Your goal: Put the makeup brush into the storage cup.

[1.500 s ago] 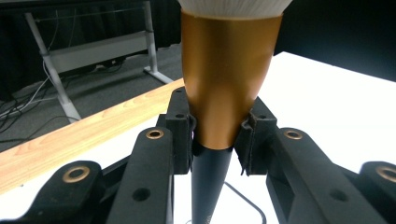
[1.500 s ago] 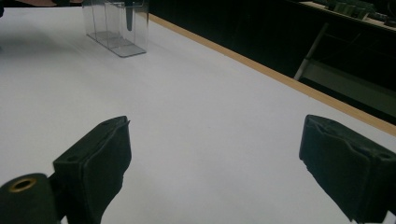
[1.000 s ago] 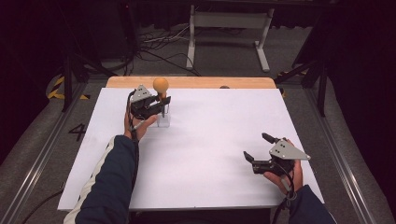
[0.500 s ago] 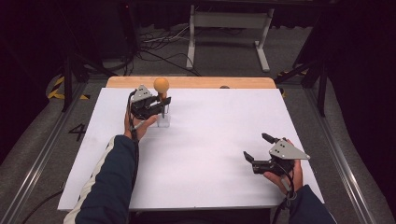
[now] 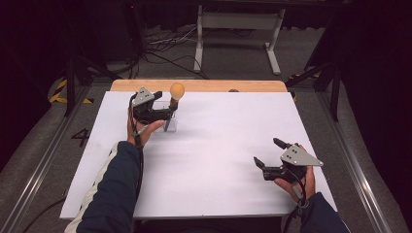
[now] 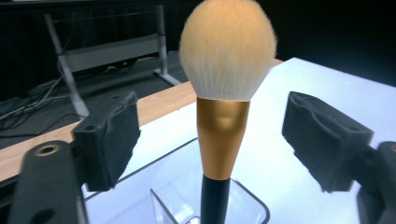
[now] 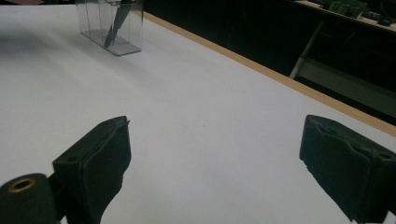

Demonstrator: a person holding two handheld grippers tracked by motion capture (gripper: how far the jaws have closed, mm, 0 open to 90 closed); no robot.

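Note:
A makeup brush (image 6: 227,56) with a pale orange head, gold ferrule and black handle stands upright in a clear plastic holder (image 6: 252,205) at the table's far left. My left gripper (image 6: 217,140) sits level around the ferrule. Its jaws have just been opening, and both pads (image 6: 112,140) now stand apart from the brush. From above, the left gripper (image 5: 163,112) sits just left of the brush (image 5: 177,90) and holder (image 5: 171,124). My right gripper (image 5: 265,151) rests open and holding nothing near the table's front right, seen close up as (image 7: 215,158).
A white board (image 5: 218,145) covers the table, with a wooden strip (image 5: 204,86) along its far edge. The holder (image 7: 109,28) appears far off in the right gripper view. A metal frame (image 5: 238,29) and cables lie on the floor beyond the table.
The left gripper's jaws have parted from the brush, which stays upright in the holder. Neither hand has shifted.

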